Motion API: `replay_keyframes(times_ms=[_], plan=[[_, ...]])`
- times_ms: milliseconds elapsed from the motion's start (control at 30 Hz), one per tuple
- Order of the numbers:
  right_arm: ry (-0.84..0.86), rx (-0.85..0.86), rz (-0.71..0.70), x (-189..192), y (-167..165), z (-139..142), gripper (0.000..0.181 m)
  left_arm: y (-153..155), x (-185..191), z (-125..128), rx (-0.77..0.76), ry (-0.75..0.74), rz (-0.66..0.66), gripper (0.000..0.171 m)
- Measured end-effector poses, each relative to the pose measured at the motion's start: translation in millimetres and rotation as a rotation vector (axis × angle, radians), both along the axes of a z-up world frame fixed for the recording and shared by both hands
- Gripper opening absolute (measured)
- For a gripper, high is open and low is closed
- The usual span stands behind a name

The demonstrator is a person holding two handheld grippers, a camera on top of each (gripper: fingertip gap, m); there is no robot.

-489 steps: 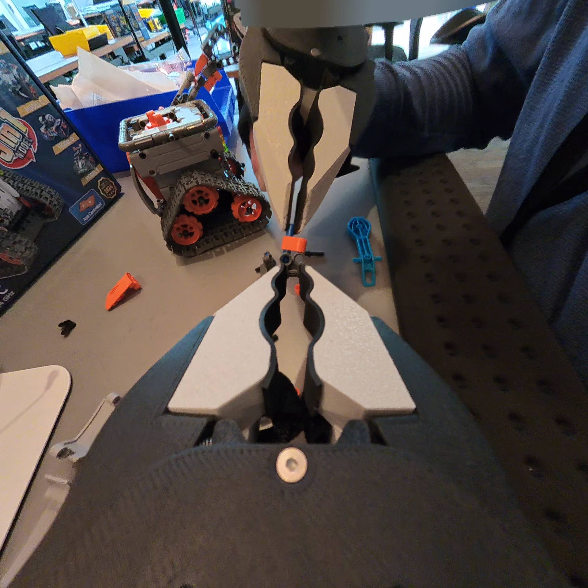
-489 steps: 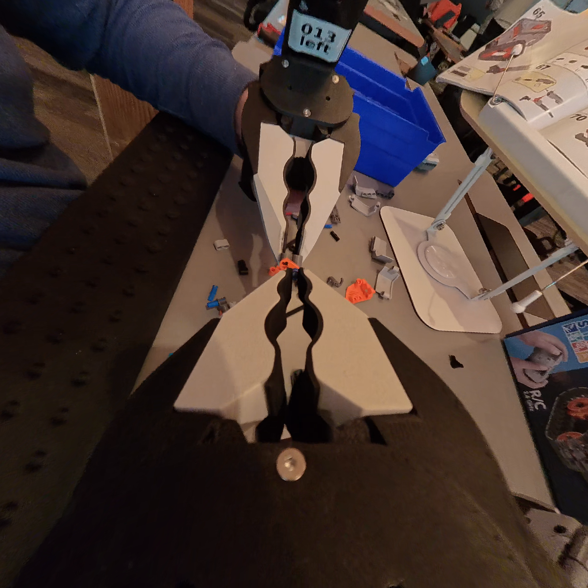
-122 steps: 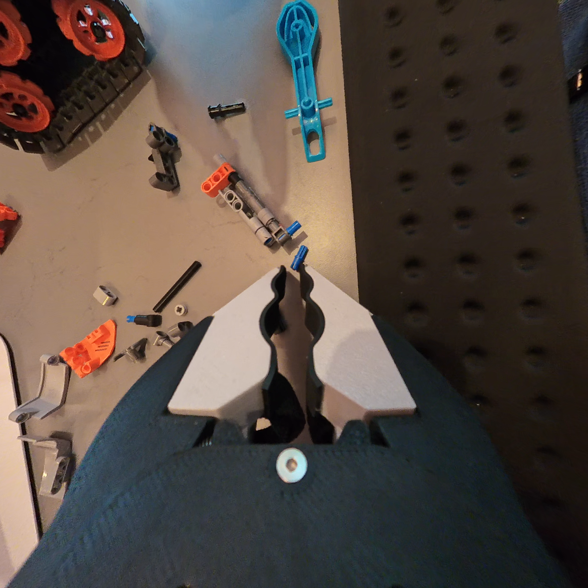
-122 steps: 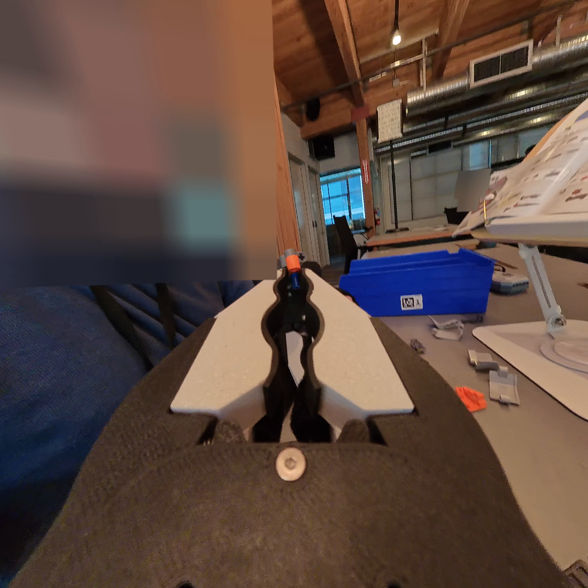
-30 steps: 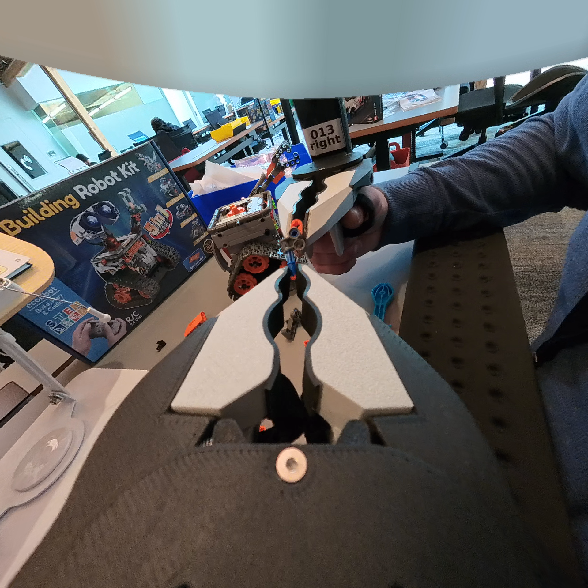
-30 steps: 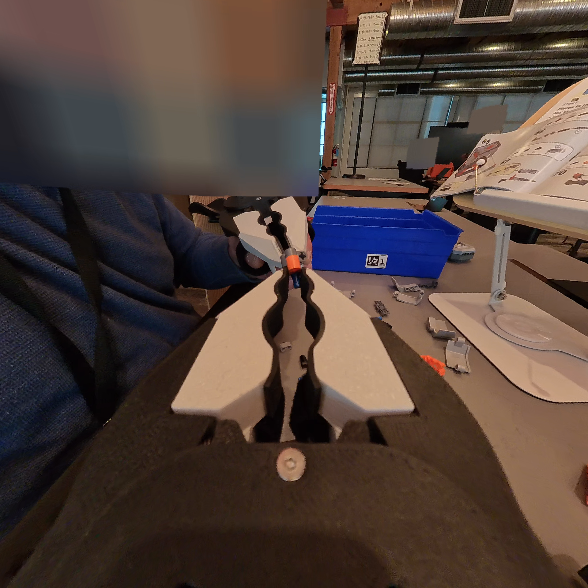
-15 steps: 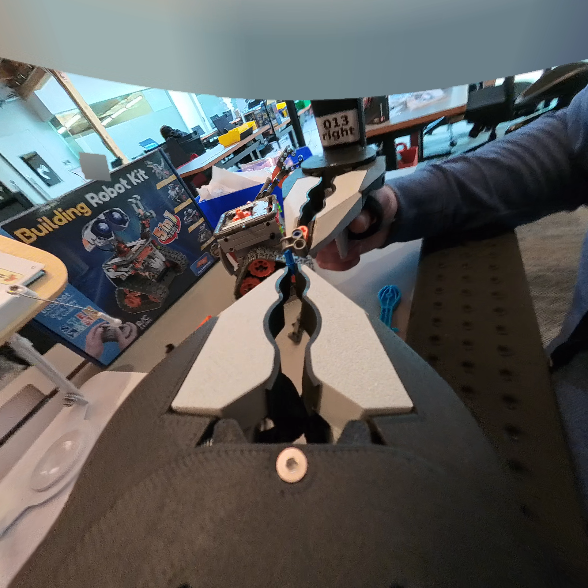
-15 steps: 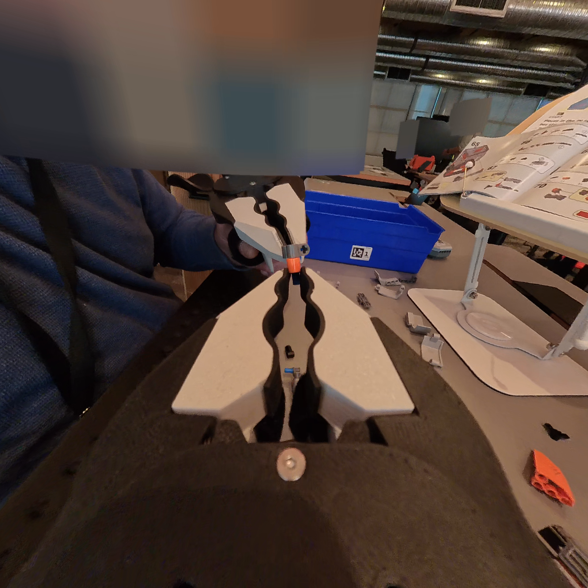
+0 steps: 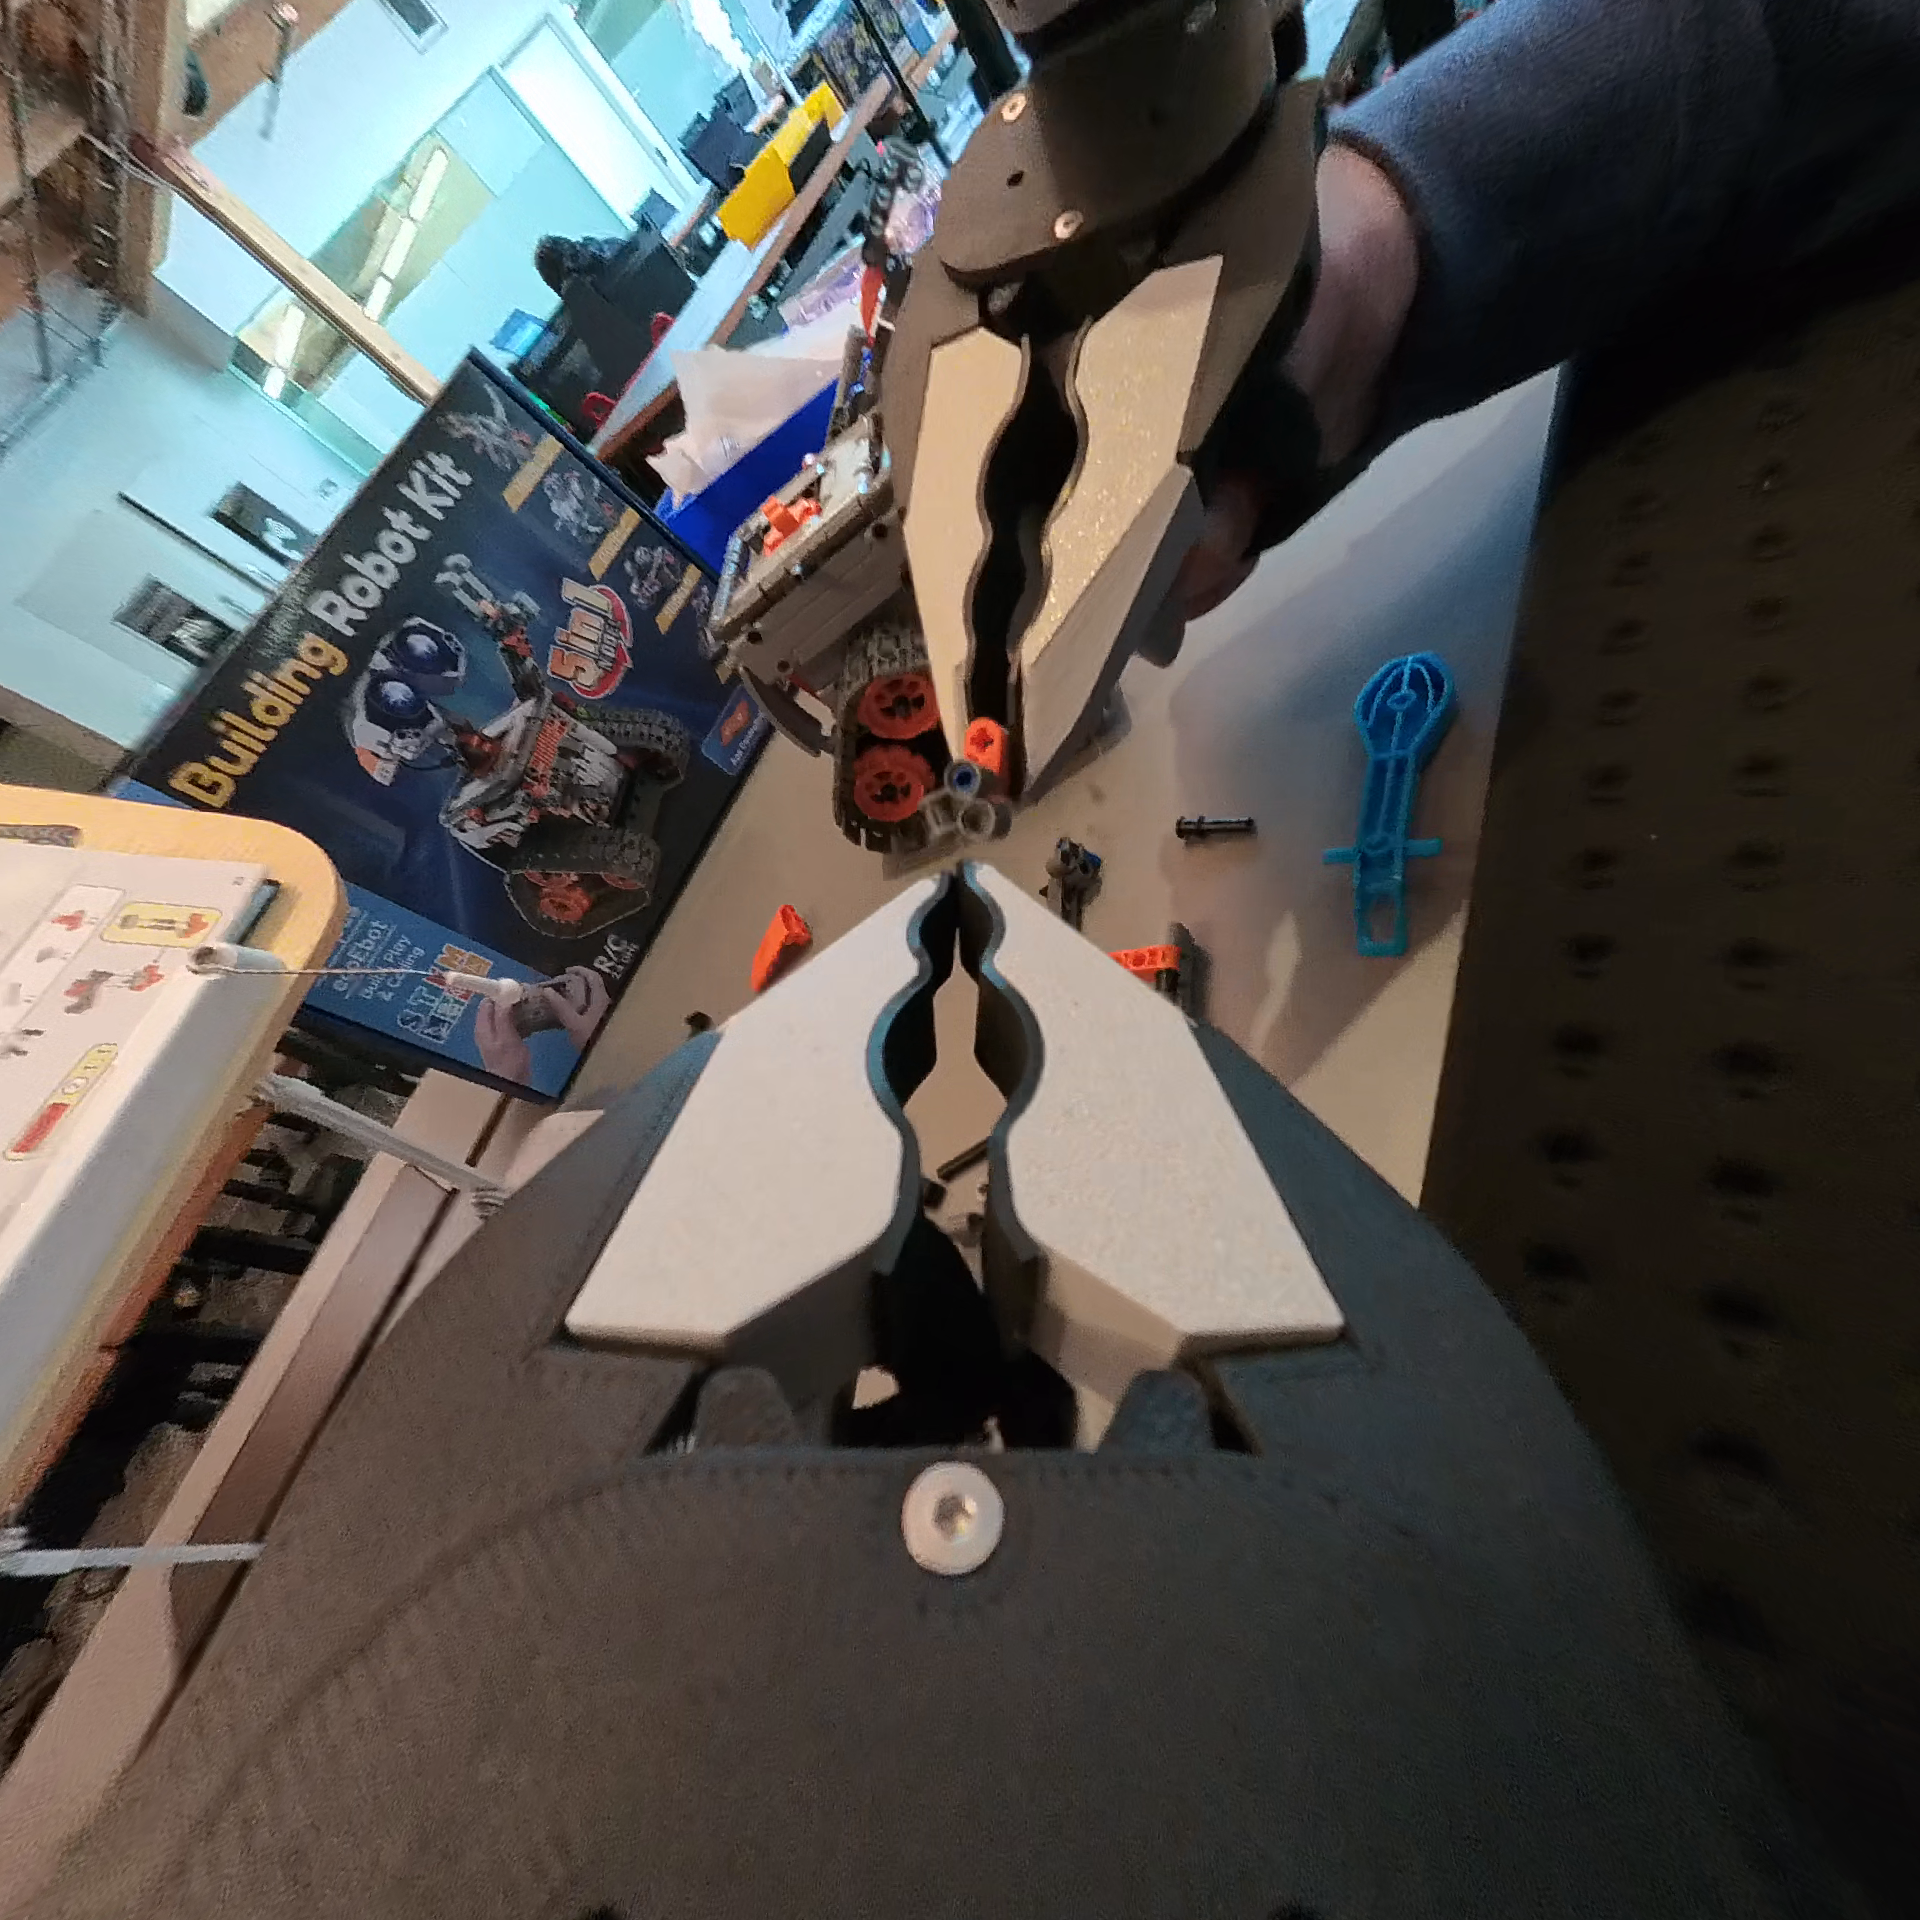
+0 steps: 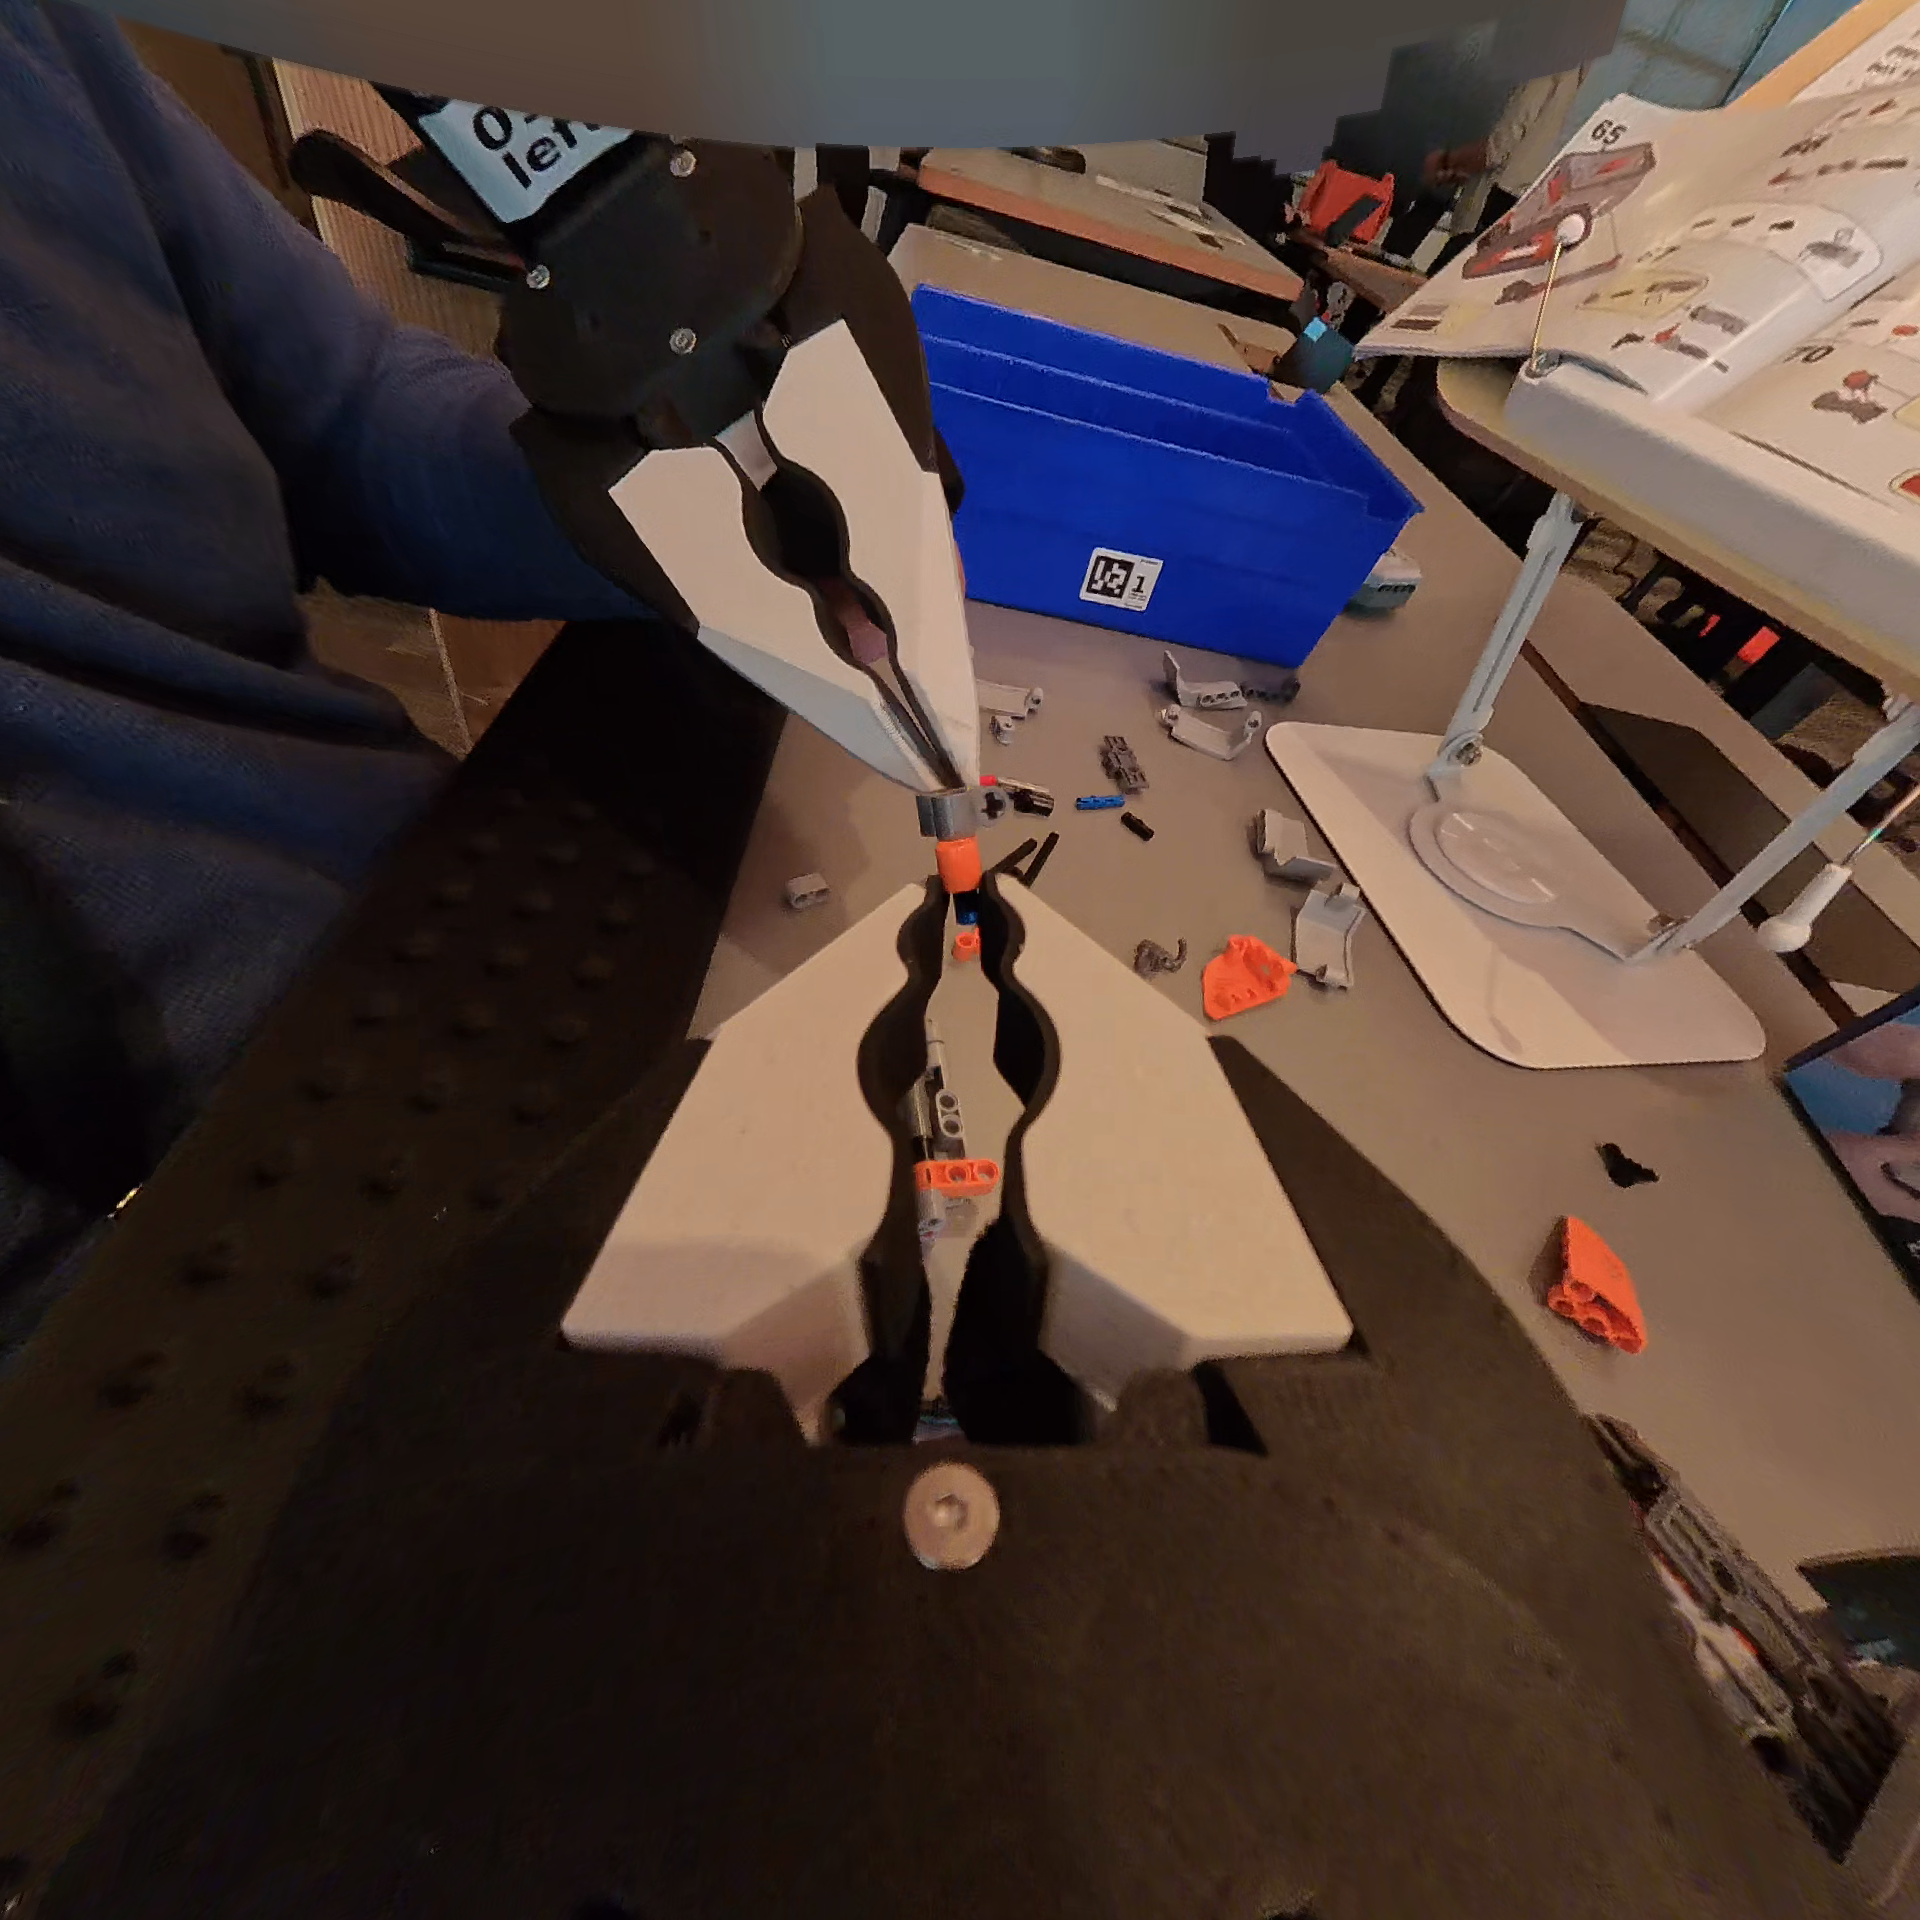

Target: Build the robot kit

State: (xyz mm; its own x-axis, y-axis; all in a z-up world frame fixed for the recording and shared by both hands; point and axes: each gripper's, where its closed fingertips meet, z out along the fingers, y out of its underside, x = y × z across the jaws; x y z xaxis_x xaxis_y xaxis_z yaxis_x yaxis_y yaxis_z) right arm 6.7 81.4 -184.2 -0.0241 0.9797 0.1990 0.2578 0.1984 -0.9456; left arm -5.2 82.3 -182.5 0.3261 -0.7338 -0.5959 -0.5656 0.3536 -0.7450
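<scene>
Both tongs meet tip to tip above the worktop (image 10: 1299, 1195). Right tongs (image 10: 961, 888) are clamped on a small orange-and-grey part (image 10: 956, 836); its lower end w/ a blue bit sits btwn the tips, mostly hidden. Left tongs (image 9: 958, 881) have tips pressed together; from the right wrist view they touch the grey top of that part, but whether they grip it can't be told. In the left wrist view the part (image 9: 977, 779) shows only as an orange block and blurred grey tubes. Below, a grey rod assembly w/ orange connector (image 10: 948, 1143) lies on the worktop, partly covered. Nearby: blue bin (image 10: 1143, 488), tracked robot model (image 9: 831, 623) half hidden, light-blue tool (image 9: 1387, 800), kit box (image 9: 468, 748), and a manual (image 10: 1714, 239) cut off at the edge.
</scene>
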Motion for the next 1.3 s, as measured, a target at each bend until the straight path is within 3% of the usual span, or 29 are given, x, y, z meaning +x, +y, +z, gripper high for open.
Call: replay_keyframes(times_ms=[167,433,567,700,867,1167,1300], plan=[[0.062,-0.079,-0.01,23,4,18,0.004,1,-2,-23,-0.127,0.038,-0.018,0.0],[0.184,-0.057,-0.207,101,19,60,0.004,3,4,-37,-0.205,0.087,-0.045,0.01],[0.105,-0.05,-0.291,130,13,49,0.004,2,13,-41,-0.232,0.114,-0.071,0.012],[-0.116,0.054,-0.407,153,0,21,0.004,-4,30,-40,-0.254,0.112,-0.117,0.016],[-0.263,0.124,-0.419,142,-30,-13,0.004,-19,62,-40,-0.218,0.13,-0.192,0.021],[-0.262,0.011,-0.395,96,-61,-46,0.004,-52,100,-36,0.034,0.202,-0.349,0.035],[-0.246,-0.06,-0.369,87,-67,-51,0.004,-62,107,-42,0.168,0.246,-0.392,0.031]])
